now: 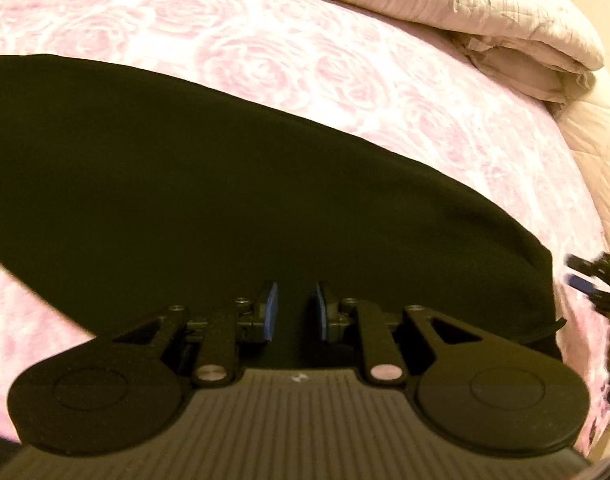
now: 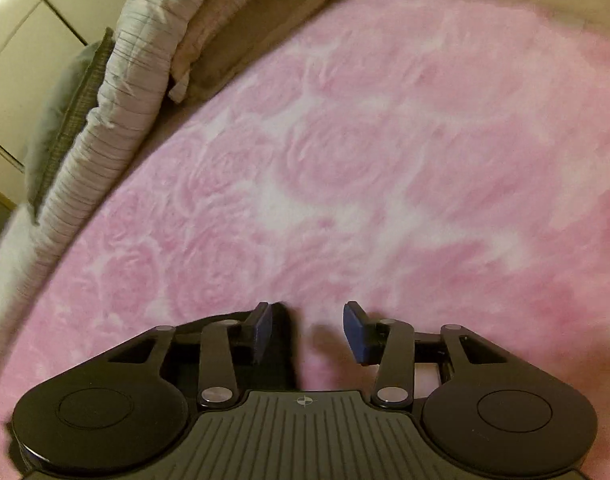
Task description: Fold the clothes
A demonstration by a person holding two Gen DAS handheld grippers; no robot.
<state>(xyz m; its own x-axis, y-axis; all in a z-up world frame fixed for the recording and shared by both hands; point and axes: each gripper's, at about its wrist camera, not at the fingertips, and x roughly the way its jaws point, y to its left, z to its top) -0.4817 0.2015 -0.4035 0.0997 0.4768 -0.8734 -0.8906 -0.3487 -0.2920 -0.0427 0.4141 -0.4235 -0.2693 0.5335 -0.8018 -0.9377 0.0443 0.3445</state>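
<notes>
A black garment [image 1: 225, 200] lies flat on a pink rose-patterned blanket [image 1: 265, 52], filling the left and middle of the left wrist view. My left gripper [image 1: 296, 310] is open and empty, its blue pads a small gap apart just above the garment's near edge. My right gripper [image 1: 593, 280] shows blurred at the right edge of that view, just off the garment's right end. In the right wrist view my right gripper [image 2: 308, 330] is open and empty over the pink blanket [image 2: 385, 160]; a dark edge, perhaps the garment [image 2: 285, 344], lies under its left finger.
A folded beige quilt [image 1: 425, 4] lies along the far edge of the bed and also shows in the right wrist view [image 2: 117, 100]. A grey pillow [image 2: 65, 120] leans beside it. Pale cupboard doors [image 2: 33, 12] stand behind.
</notes>
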